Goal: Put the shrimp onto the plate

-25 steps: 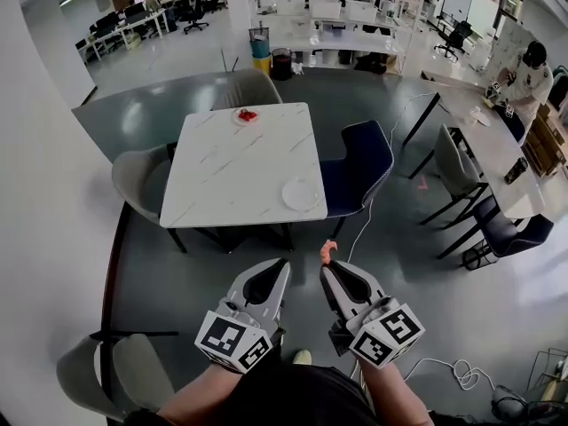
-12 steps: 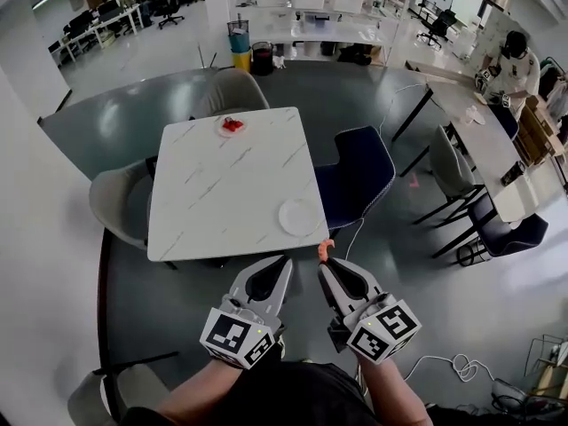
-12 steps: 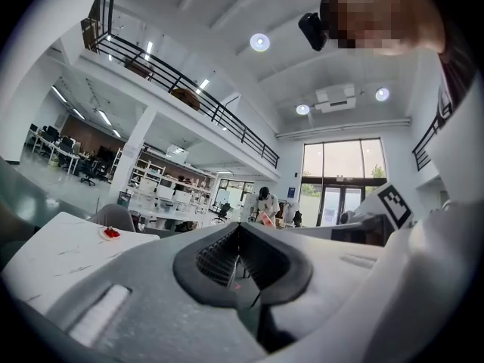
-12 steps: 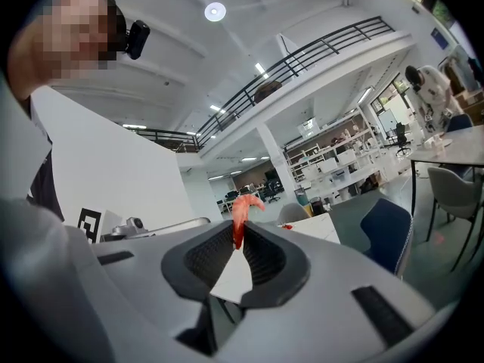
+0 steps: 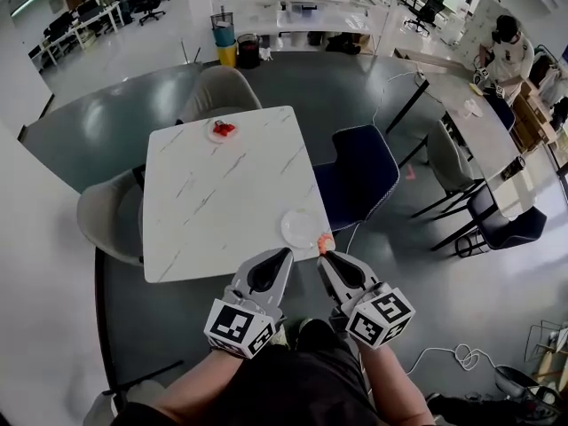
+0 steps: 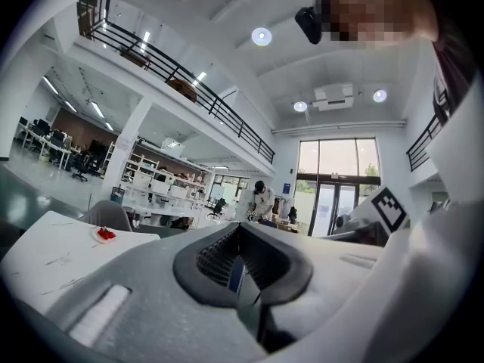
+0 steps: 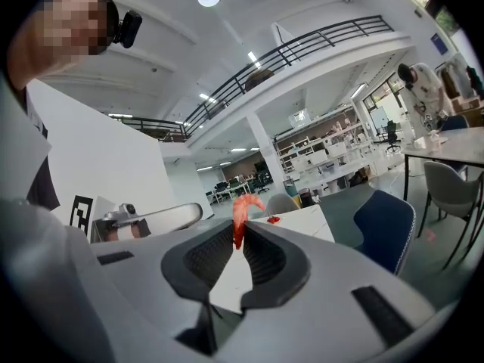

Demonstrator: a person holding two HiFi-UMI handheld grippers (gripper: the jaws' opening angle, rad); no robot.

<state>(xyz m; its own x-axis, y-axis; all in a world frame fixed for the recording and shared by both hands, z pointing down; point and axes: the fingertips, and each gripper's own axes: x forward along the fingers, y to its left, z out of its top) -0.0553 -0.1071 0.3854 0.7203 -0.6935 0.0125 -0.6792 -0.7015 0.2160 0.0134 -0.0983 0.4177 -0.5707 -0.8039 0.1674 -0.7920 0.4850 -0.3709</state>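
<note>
An orange-pink shrimp (image 5: 325,243) sticks up from the tips of my right gripper (image 5: 326,254), which is shut on it, just off the near right corner of the white marble table (image 5: 222,193). An empty white plate (image 5: 300,227) lies on that corner, right beside the shrimp. In the right gripper view the shrimp (image 7: 240,212) curls above the jaws of the right gripper (image 7: 238,237). My left gripper (image 5: 282,256) hangs beside it at the table's near edge, shut and with nothing in it; its own view shows the left gripper (image 6: 240,231) closed.
A second plate with red pieces (image 5: 222,130) sits at the table's far edge. Grey chairs (image 5: 108,216) stand at the left and far sides, a dark blue chair (image 5: 359,171) at the right. A cable (image 5: 448,355) trails on the floor. A person (image 5: 508,47) works at a far table.
The table has come closer and both grippers, side by side, now reach its near edge. The shrimp stays in the right gripper, now beside the empty plate.
</note>
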